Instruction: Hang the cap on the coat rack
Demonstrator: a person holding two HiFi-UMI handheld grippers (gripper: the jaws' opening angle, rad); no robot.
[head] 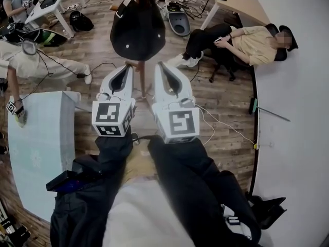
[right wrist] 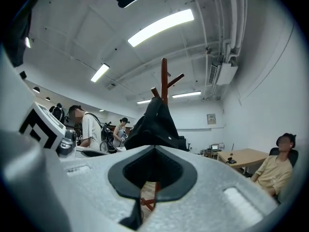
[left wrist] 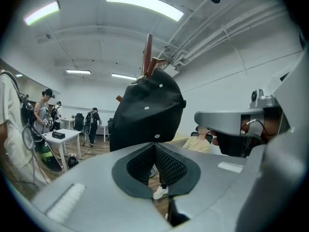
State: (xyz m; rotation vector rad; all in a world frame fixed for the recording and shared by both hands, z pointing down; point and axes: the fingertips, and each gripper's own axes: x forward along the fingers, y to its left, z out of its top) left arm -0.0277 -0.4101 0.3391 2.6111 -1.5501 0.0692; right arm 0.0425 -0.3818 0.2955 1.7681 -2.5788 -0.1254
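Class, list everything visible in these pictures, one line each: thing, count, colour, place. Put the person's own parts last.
cap: one, black, hanging on the coat rack
coat rack: one, reddish-brown wood, centre
seated person: one, yellow shirt, right
bystanders: several, mixed colours, background
desk: one, light wood, upper right
table: one, pale, left
floor: one, brown planks, underneath
left hand-held gripper: one, grey, shut, empty
right hand-held gripper: one, grey, shut, empty
sleeves: two, dark, bottom

Light: bright, even, frm ceiling strips (left wrist: 145,4).
Distortion: strong fisheye, dark corners in gripper views.
Blur: head view btm soft.
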